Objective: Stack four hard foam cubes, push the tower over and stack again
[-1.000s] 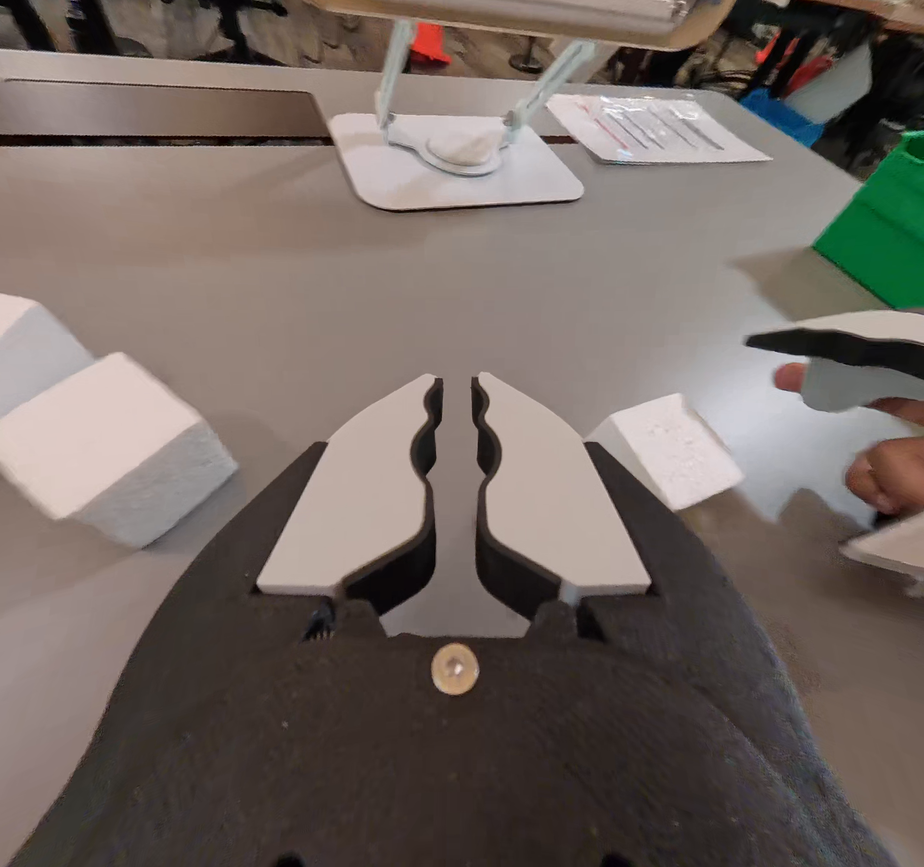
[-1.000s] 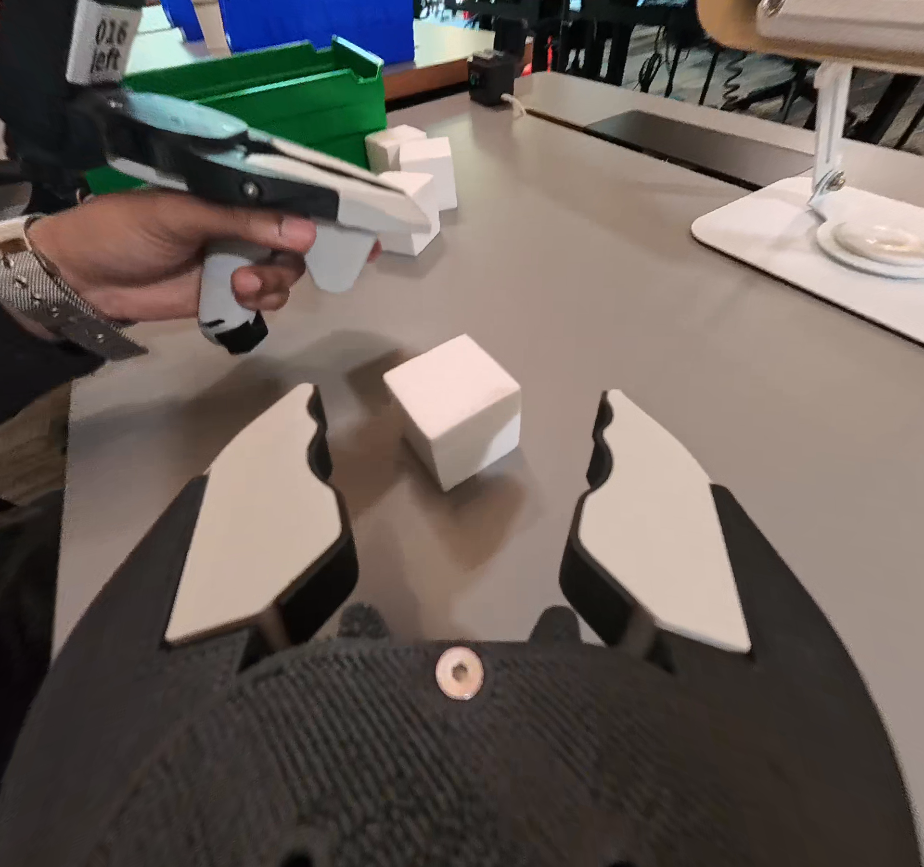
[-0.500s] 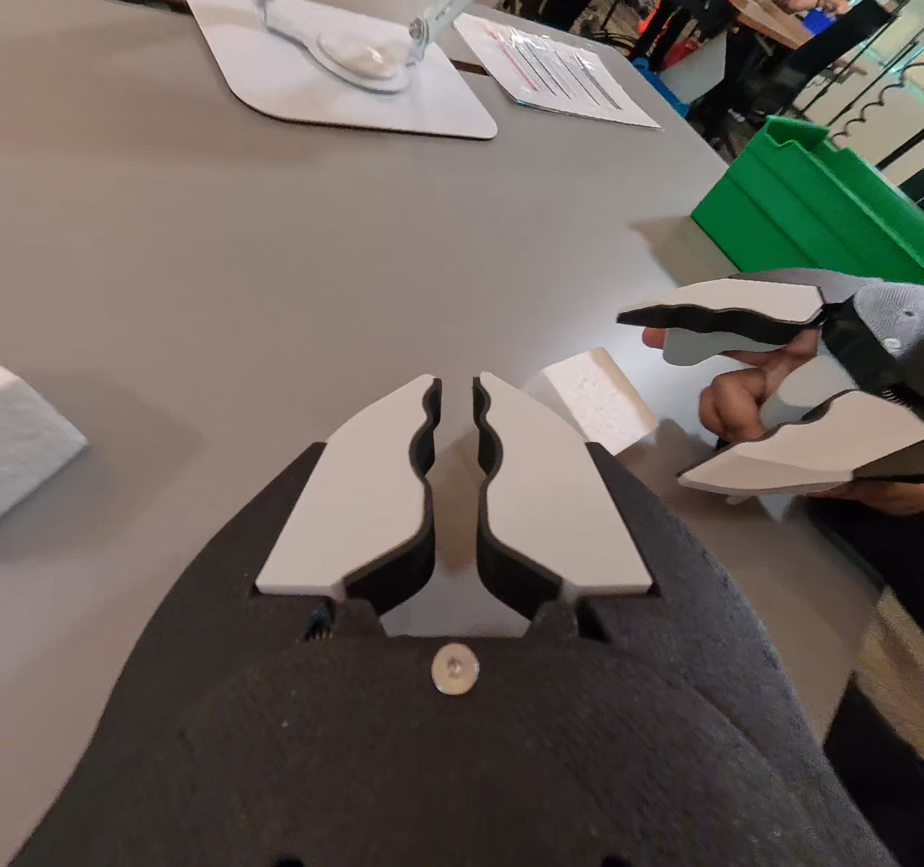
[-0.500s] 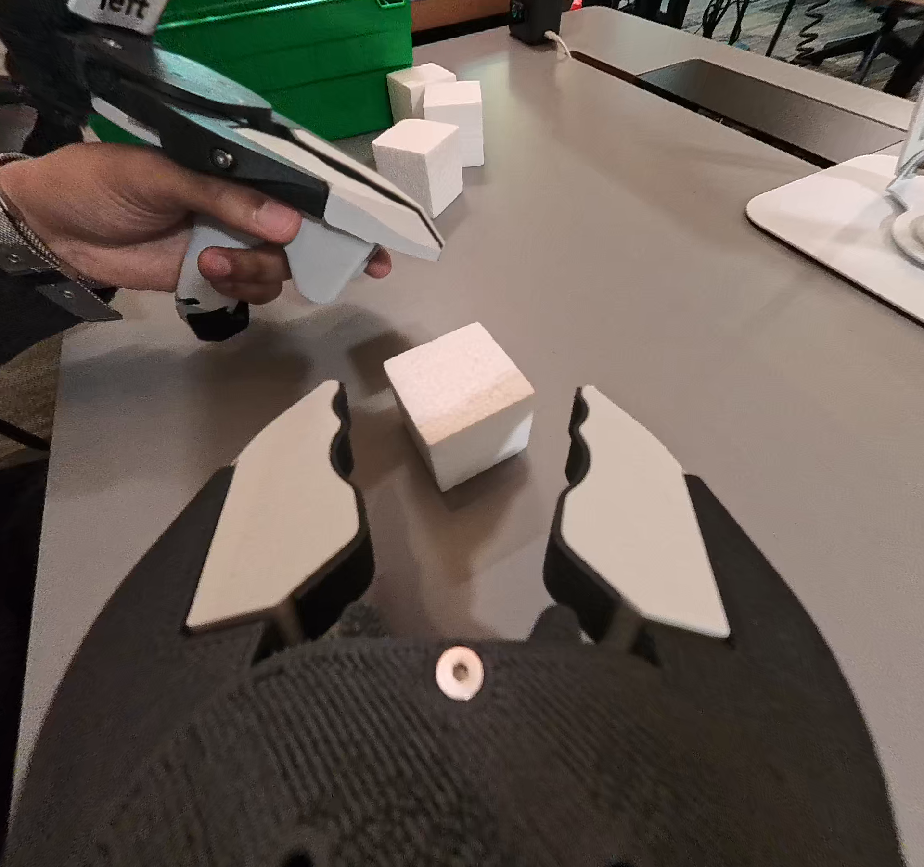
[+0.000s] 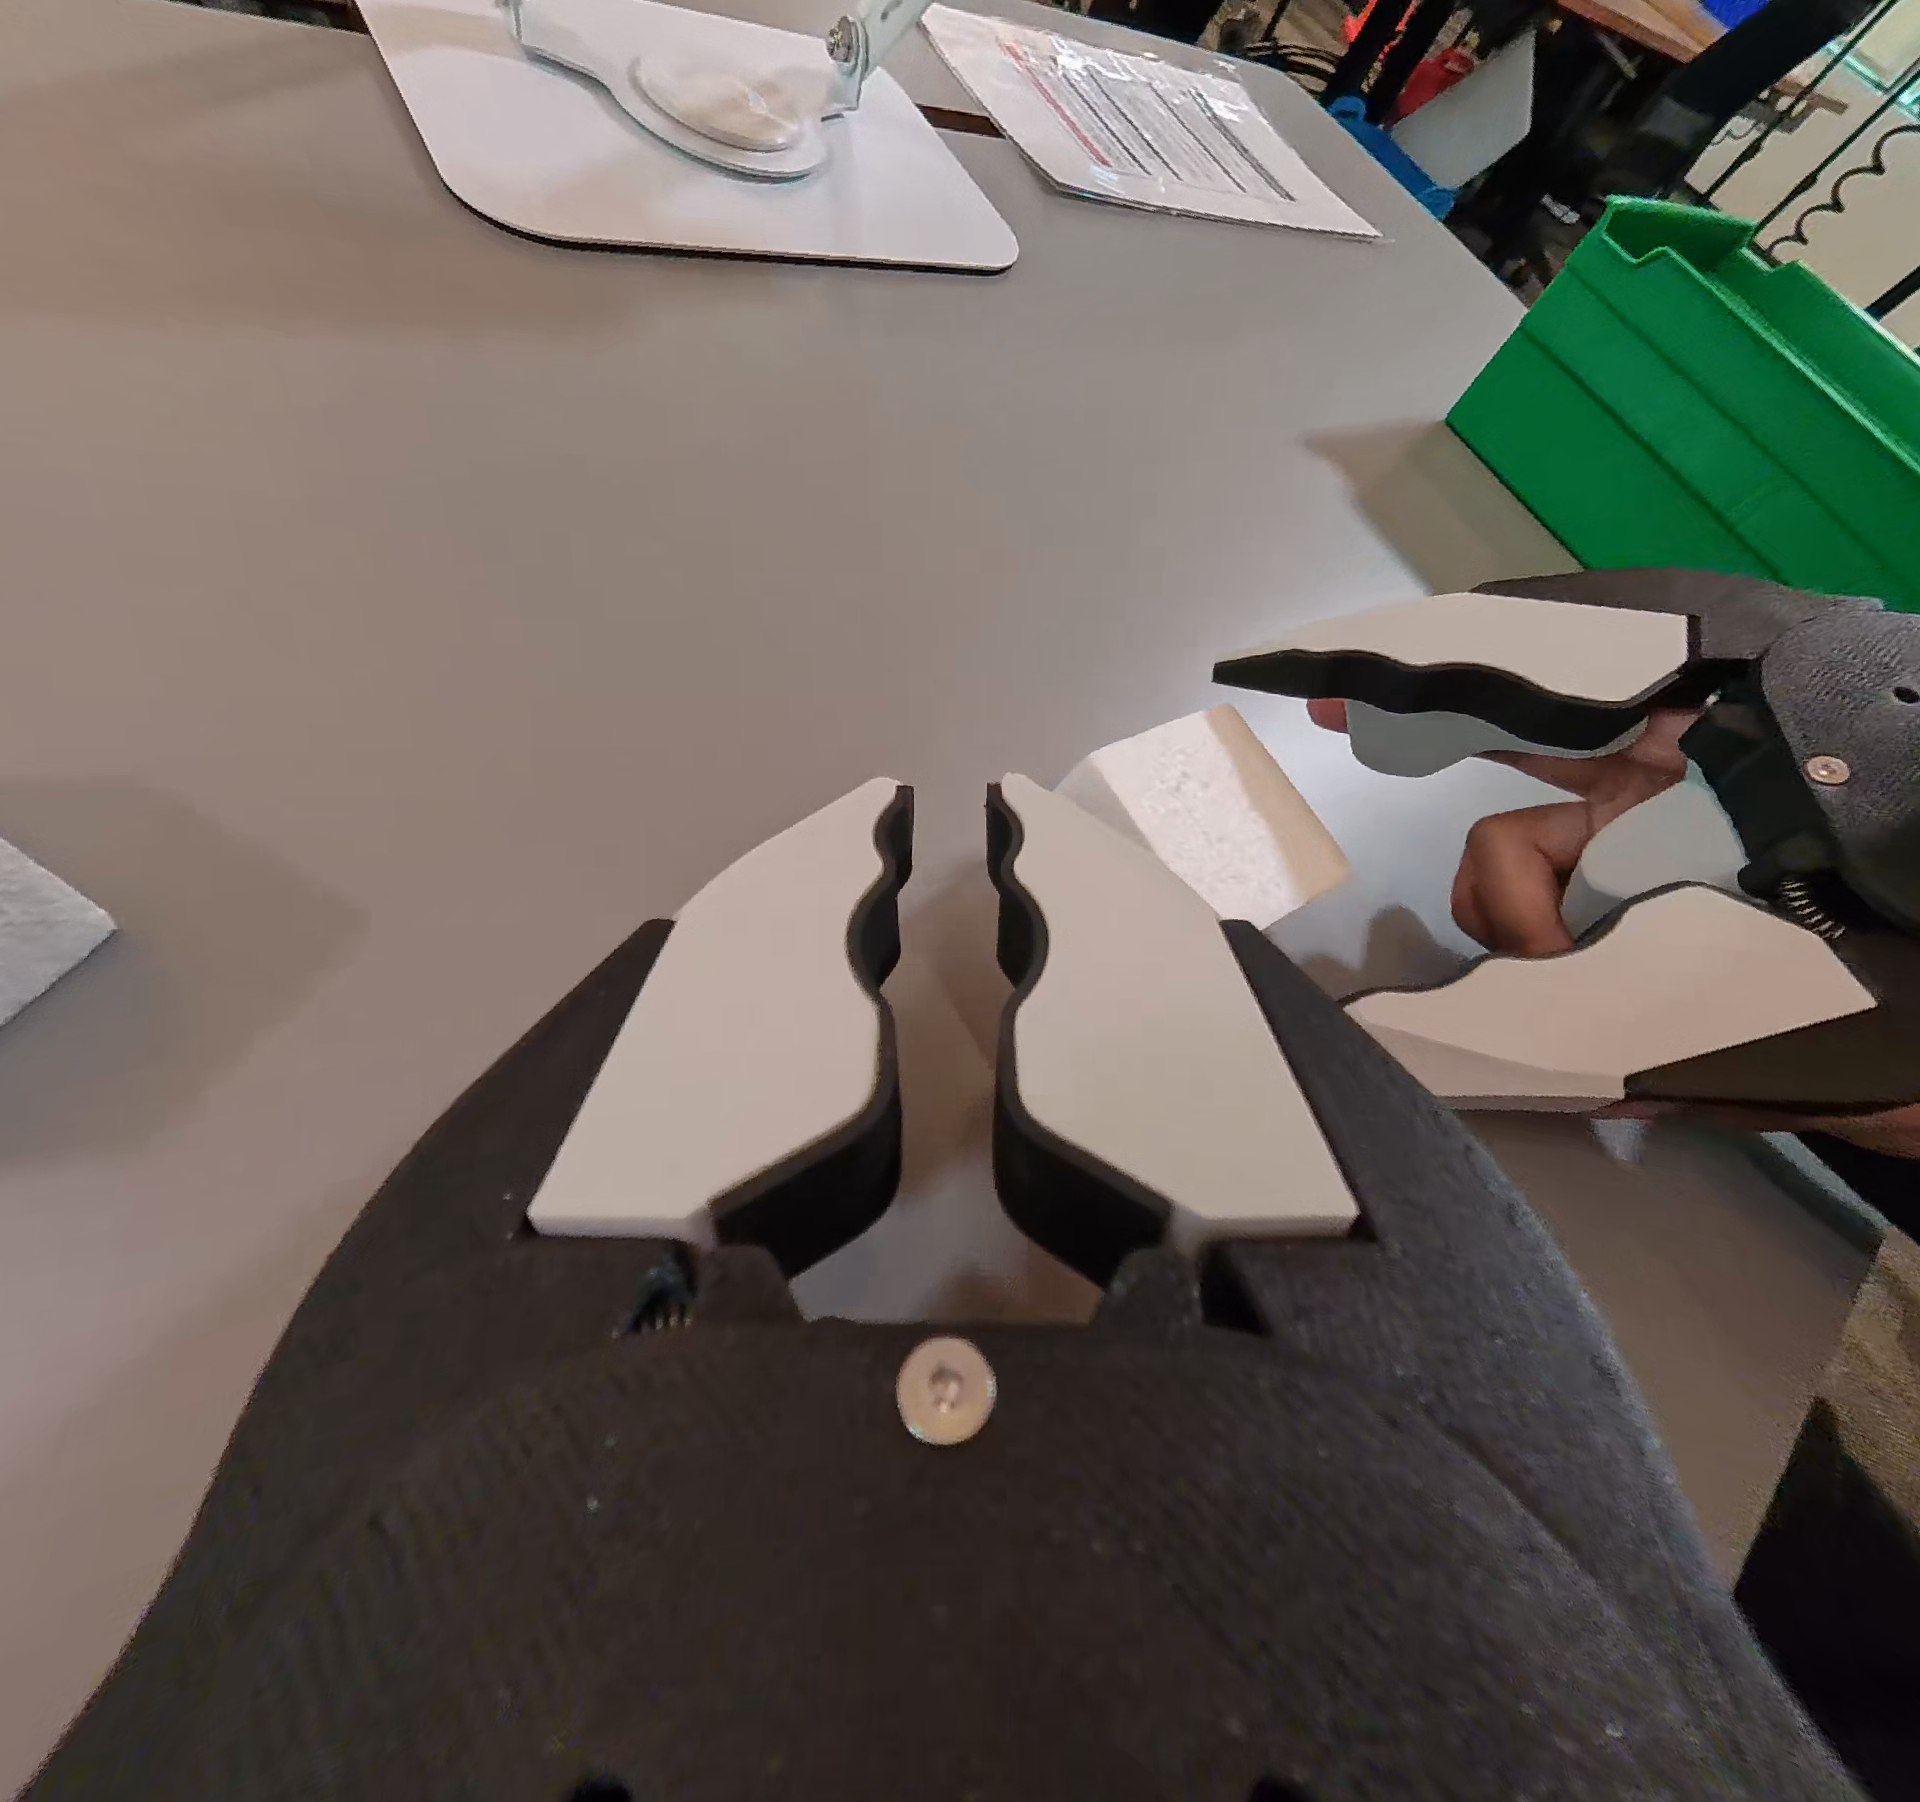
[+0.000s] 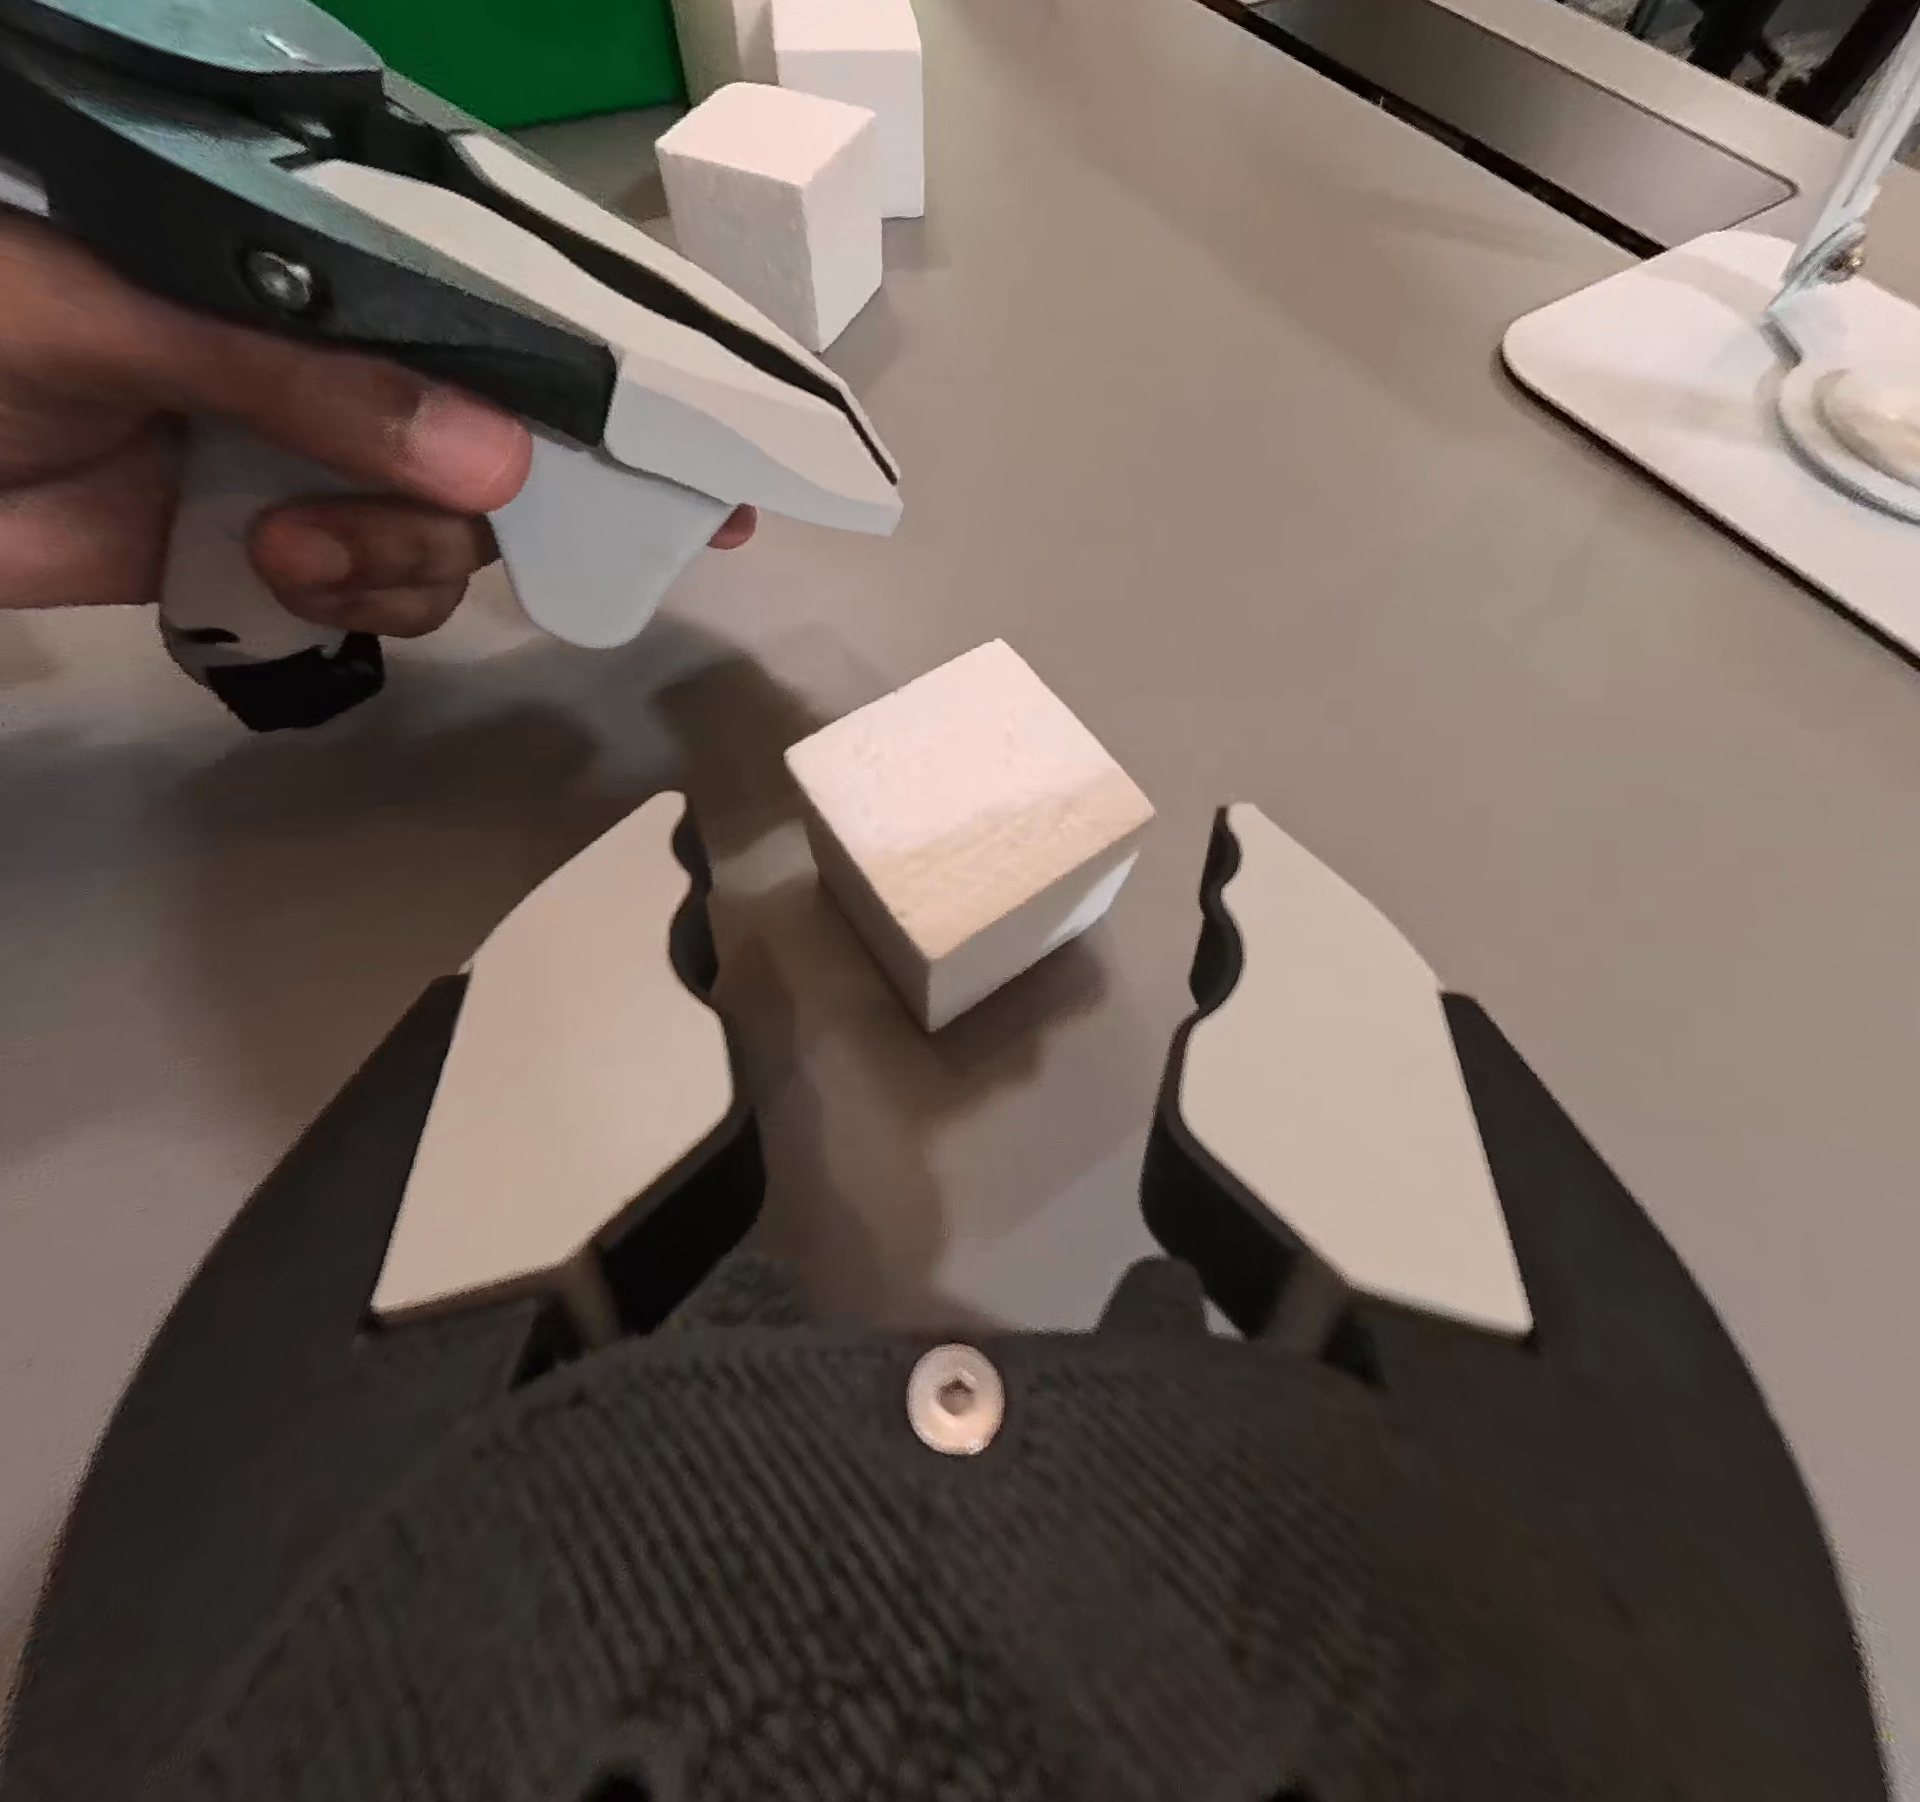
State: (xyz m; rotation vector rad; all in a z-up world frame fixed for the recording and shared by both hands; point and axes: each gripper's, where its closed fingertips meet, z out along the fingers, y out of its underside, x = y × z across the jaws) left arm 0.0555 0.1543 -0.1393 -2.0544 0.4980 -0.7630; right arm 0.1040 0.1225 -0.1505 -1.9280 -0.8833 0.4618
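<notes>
A white foam cube (image 6: 935, 776) sits on the grey table (image 6: 1299, 557). My right gripper (image 6: 954, 812) is open, low over the table, with the cube just ahead between its fingertips and not touching them. My left gripper (image 5: 948, 794) is shut with only a thin gap and holds nothing. It hovers just left of the same cube (image 5: 1205, 817). The right gripper (image 5: 1351, 838) shows in the left wrist view, open around the cube's far side. The left gripper (image 6: 873, 495) shows in the right wrist view, held by a hand (image 6: 312, 505) above and left of the cube.
Three more white foam cubes (image 6: 774, 194) stand at the back beside a green bin (image 6: 468, 7). Another green bin (image 5: 1714, 422) is at the table's right edge. A white stand base (image 5: 675, 142), a plastic-sleeved sheet (image 5: 1143, 121) and a dark inset panel (image 6: 1507, 111) lie farther back. The tips of one gripper are about 7 cm away from the tips of the other.
My right gripper has moved forward to the cube and its jaws have narrowed somewhat. My left gripper has swung right, toward the cube and the right gripper, still shut.
</notes>
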